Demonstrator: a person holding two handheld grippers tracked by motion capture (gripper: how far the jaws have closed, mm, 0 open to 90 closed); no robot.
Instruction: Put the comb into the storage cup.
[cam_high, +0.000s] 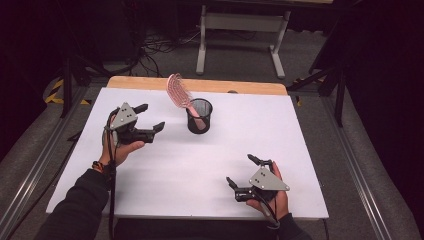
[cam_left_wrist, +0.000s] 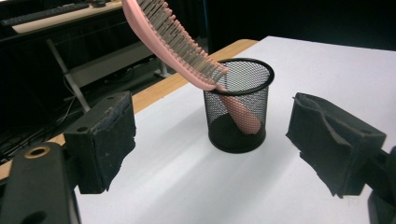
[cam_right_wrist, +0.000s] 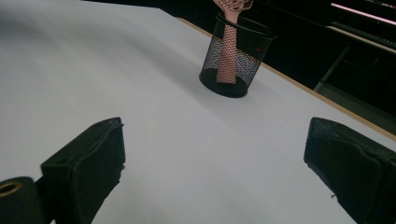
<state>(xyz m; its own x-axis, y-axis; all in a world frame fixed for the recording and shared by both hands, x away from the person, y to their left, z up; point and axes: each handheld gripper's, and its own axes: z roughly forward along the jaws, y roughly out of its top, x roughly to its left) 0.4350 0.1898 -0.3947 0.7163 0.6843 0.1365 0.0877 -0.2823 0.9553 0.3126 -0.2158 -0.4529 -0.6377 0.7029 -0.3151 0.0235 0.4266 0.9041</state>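
Toward the far middle of the white worktop (cam_high: 165, 185) stands a black mesh cup (cam_high: 199, 116), and a pink hairbrush (cam_high: 178, 92) sits in it handle down, the bristled head leaning out over the rim up and to the left in the high view. From the left gripper view you can see the handle through the mesh, resting on the bottom of the cup (cam_left_wrist: 238, 112), while the brush (cam_left_wrist: 173, 39) slants across the rim with its bristles facing up and to the right. Nothing is touching it.

Over on the left, the left gripper (cam_high: 149, 117) hovers near the cup, just to its left, pointing toward it. Its jaws stand wide apart with nothing between them, and in its own view the cup sits framed in the gap between the two black pads (cam_left_wrist: 109, 140), some way off from both.

Down at the near right, the right gripper (cam_high: 242, 171) is held low over the worktop, well apart from the cup, with a hand (cam_high: 277, 197) wrapped around it from below. Its jaws are spread wide too, empty, bare white sheet between them. In the right gripper view the cup (cam_right_wrist: 236, 58) stands farther off, up and centre, the brush handle (cam_right_wrist: 228, 51) upright inside it.

A strip of wooden edge (cam_high: 200, 84) shows along the far side of the sheet, and beyond it a white frame on legs (cam_high: 242, 30) stands on the grey floor.
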